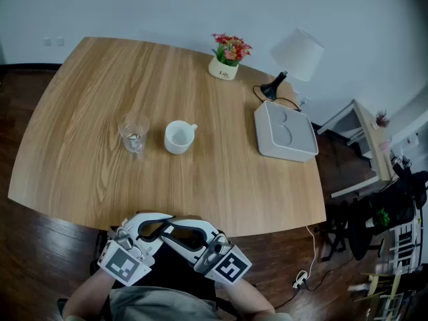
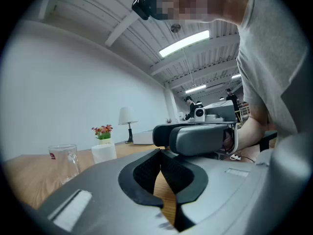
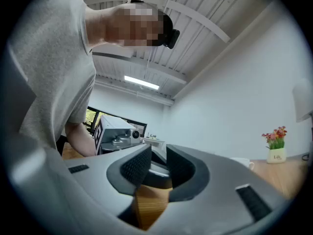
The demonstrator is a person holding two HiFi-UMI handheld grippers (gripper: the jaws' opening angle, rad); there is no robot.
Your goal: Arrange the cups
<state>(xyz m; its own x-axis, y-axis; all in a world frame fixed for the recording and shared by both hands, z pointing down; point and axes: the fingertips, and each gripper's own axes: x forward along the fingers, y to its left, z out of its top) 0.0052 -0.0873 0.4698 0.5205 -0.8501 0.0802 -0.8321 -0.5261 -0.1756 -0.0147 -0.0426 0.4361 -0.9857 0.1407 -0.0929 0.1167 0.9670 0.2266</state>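
Observation:
A clear glass cup [image 1: 134, 134] [image 2: 63, 158] and a white mug [image 1: 178, 138] [image 2: 103, 152] [image 3: 244, 163] stand side by side, upright, near the middle of the wooden table [image 1: 80, 105]. Both grippers hover close to the person's body at the table's near edge, held level and facing each other. In the left gripper [image 1: 159, 223] [image 2: 160, 153] the pads meet at the tips and nothing is held. The right gripper [image 1: 187, 238] [image 3: 159, 160] has a narrow gap between its pads, with nothing in it. Both are far from the cups.
A white tray [image 1: 284, 132] [image 2: 144, 138] with round recesses lies at the table's right side. Behind it is a lamp [image 1: 294, 55] [image 2: 126, 119], with a small flower pot [image 1: 227, 55] [image 3: 276, 146] at the far edge. Shelving and clutter stand on the floor to the right.

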